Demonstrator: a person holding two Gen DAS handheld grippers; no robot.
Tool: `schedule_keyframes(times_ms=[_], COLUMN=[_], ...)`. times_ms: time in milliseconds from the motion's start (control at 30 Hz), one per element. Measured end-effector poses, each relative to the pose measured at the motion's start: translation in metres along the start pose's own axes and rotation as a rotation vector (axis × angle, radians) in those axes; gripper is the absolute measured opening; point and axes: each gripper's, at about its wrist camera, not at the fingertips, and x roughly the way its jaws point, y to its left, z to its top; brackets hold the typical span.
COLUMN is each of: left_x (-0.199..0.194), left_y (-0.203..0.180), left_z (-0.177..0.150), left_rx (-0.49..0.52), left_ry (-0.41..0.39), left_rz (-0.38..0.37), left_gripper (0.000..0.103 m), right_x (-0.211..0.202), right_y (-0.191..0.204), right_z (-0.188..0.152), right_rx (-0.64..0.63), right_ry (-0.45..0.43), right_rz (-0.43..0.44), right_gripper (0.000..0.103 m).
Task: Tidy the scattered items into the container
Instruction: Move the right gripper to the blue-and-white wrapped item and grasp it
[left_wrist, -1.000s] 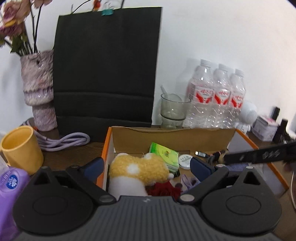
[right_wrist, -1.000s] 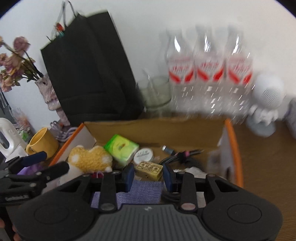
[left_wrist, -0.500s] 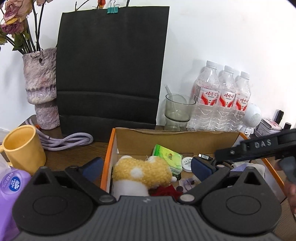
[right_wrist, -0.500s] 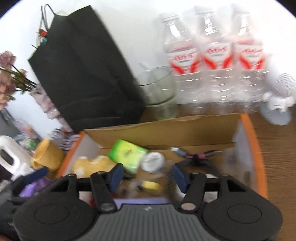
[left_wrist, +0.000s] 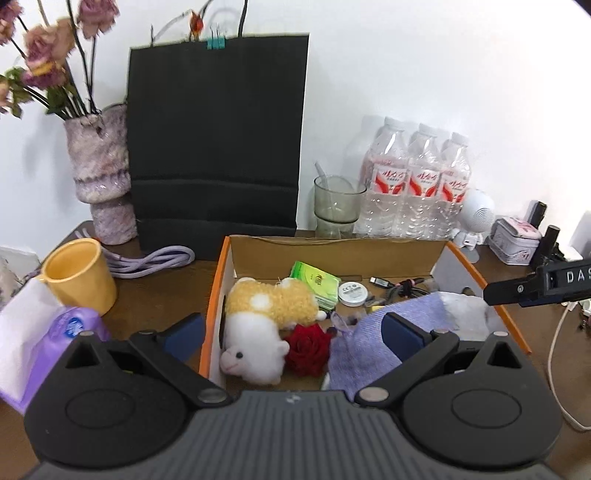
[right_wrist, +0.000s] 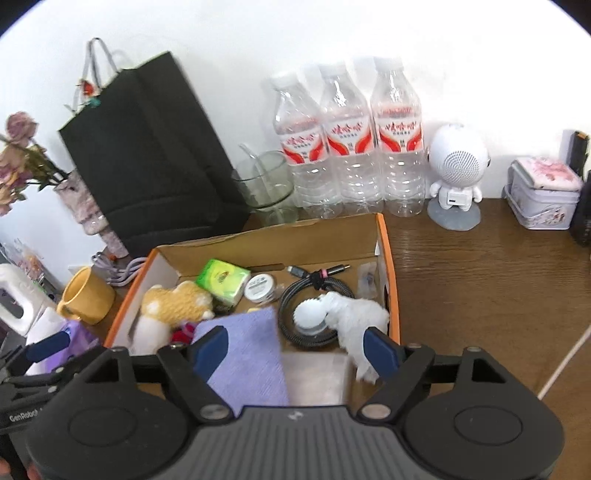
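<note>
Right gripper (right_wrist: 295, 349): fingers (right_wrist: 208, 349) spread wide, nothing between them, poised above the near edge of the cardboard box (right_wrist: 388, 258). Left gripper (left_wrist: 291, 334): fingers (left_wrist: 400, 334) likewise released and empty, straddling the box's near left corner.

Just beyond the right fingers, inside the box: purple cloth (right_wrist: 247, 354) draped over the near side, white fluffy item (right_wrist: 354, 314) against the right wall, coiled black cable (right_wrist: 314, 291), round white tin (right_wrist: 260, 286), green packet (right_wrist: 221, 277), plush toy (left_wrist: 269, 317) at the left with a red rose (left_wrist: 308, 349) beside it.

Judged stage: a drop-off into the box apparently finished, most loose things gathered.

Further out on the worktop (right_wrist: 480, 277), left of the box: yellow cup (left_wrist: 79, 275), purple tissue pack (left_wrist: 55, 332), lilac cord (left_wrist: 155, 258).

Next, probably: swing the empty left gripper over the tissue pack or cup, descend with fingers apart, close squarely on it, lift clear of the box wall.
</note>
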Motion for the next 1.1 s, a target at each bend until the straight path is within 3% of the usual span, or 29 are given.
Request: schedule_keyframes(times_ms=[167,267,333,433,567,700,800,867,1000,1100], left_x=[-0.069,-0.101,-0.12,-0.145,-0.167,-0.177,-0.174,-0.165,-0.142,-0.126], left_y=[-0.013,-0.024,-0.028,-0.03,-0.031,-0.032,-0.023,-0.017,-0.013,-0.01], left_z=[-0.036,-0.067,-0.092,-0.133,-0.199,-0.237,-0.237,-0.228,-0.208,-0.192], left_rx=[0.045,0.1,0.116,0.092,0.053,0.059,0.035,0.013,0.02,0.032], left_ry=[-0.307,-0.383,-0.403,-0.385,-0.253,-0.18,-0.169,-0.168,-0.165,-0.184], left_rz=[0.017,0.063,0.061,0.038,-0.024,-0.039,-0.034,-0.025,0.003,-0.002], left_gripper=[0.103,0.103,0.103,0.103,0.103,0.103,0.103,0.103,0.103,0.103], right_x=[-0.052,-0.08,-0.097,-0.12,-0.141,-0.146,-0.144,-0.134,-0.09,-0.049], right_y=[0.022,0.034,0.039,0.042,0.042,0.05,0.053,0.049,0.031,0.012], right_z=[-0.058,-0.109,-0.145,-0.2,-0.272,-0.313,-0.317,-0.302,-0.245,-0.199], right_rx=[-0.1,-0.159,-0.17,-0.151,-0.085,-0.103,-0.132,-0.144,-0.123,-0.073], right_ry=[-0.231,-0.37,-0.406,-0.409,-0.399,-0.355,-0.358,-0.345,-0.262,-0.258], right_rz=[-0.037,-0.059,-0.041,-0.019,0.01,-0.04,-0.052,-0.094,-0.208,-0.197], right_gripper=[0.083,0.086,0.087,0.088,0.091,0.091,0.091,0.092,0.092,0.091])
